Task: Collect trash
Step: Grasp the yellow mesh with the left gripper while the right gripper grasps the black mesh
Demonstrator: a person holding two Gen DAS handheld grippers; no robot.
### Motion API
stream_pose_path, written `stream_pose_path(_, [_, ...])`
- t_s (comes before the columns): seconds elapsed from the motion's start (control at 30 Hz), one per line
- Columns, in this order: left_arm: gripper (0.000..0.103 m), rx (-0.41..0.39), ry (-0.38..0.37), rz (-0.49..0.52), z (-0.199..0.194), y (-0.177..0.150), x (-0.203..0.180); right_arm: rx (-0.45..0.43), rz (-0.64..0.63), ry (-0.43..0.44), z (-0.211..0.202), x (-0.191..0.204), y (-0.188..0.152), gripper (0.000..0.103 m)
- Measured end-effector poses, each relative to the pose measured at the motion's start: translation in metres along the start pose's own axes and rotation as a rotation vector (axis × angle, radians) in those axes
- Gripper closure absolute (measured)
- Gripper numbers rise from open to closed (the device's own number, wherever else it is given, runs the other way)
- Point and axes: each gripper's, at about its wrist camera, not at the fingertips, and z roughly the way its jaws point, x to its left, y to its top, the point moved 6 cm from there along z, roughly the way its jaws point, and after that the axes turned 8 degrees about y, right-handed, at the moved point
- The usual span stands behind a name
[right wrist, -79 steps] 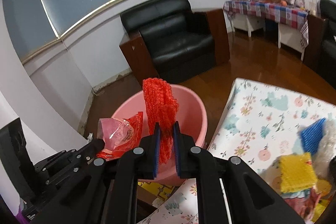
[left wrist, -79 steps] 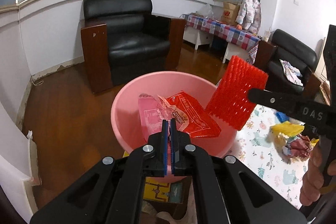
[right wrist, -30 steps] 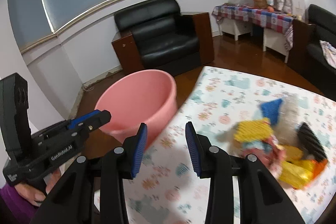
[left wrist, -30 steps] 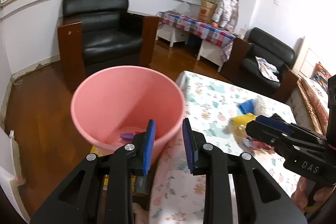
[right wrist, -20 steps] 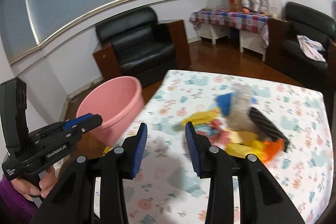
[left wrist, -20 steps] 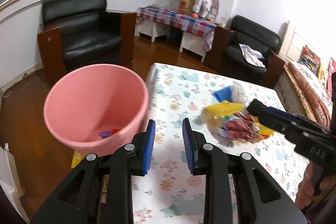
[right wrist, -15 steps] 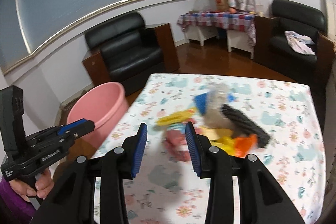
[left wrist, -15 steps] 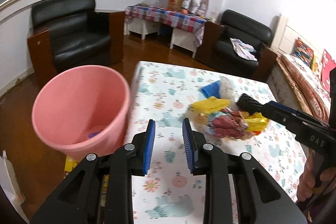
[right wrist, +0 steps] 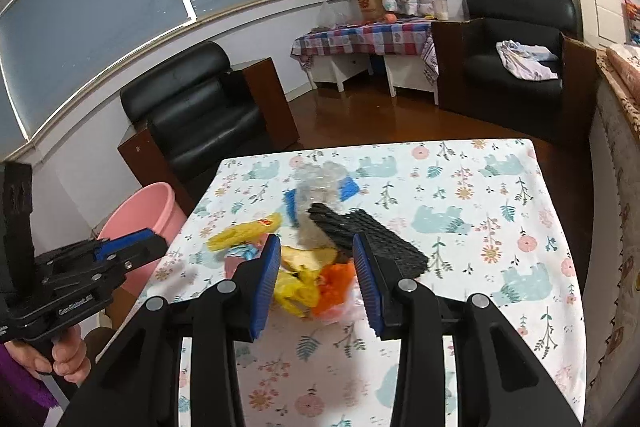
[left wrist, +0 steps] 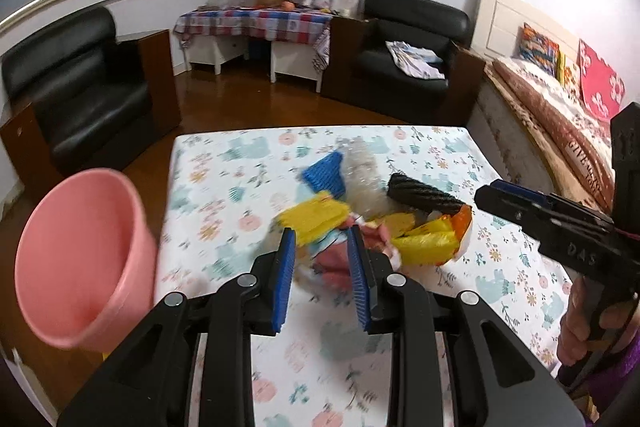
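A pile of trash lies in the middle of the flowered table (left wrist: 224,195): blue foam net (left wrist: 325,174), yellow foam net (left wrist: 314,217), black foam net (left wrist: 424,195), clear crumpled plastic (left wrist: 362,177), yellow wrappers (left wrist: 426,241), orange plastic (right wrist: 335,281) and a pink wrapper (left wrist: 332,263). The pink bucket (left wrist: 80,255) stands off the table's left edge. My left gripper (left wrist: 322,279) is open and empty, just in front of the pile. My right gripper (right wrist: 317,277) is open and empty, over the pile's near side, and also shows in the left wrist view (left wrist: 516,203).
Black armchairs (right wrist: 196,115) (left wrist: 408,39) stand on the wooden floor beyond the table. A side table with a checked cloth (left wrist: 256,23) is at the back wall. A bed (left wrist: 560,115) lies to the right.
Both grippers let go of the red trash into the bucket, opened, and swung right from the bucket to the pile on the table, coming closer to it.
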Motion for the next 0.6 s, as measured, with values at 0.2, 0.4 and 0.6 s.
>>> stream_pose_path(0.2, [0.076, 0.025, 0.007, 0.060, 0.031, 0.013, -0.022, 0.002, 0.007, 0.005, 0.005, -0.011, 0.004, 0.066])
stream_pose_path(0.4, [0.076, 0.080, 0.039, 0.073, 0.062, 0.012, -0.025, 0.025, 0.009, 0.041, 0.020, -0.013, 0.011, 0.065])
stream_pose_path(0.6, [0.076, 0.118, 0.073, 0.037, 0.076, -0.001, -0.012, 0.075, -0.009, 0.056, 0.045, -0.012, 0.014, 0.057])
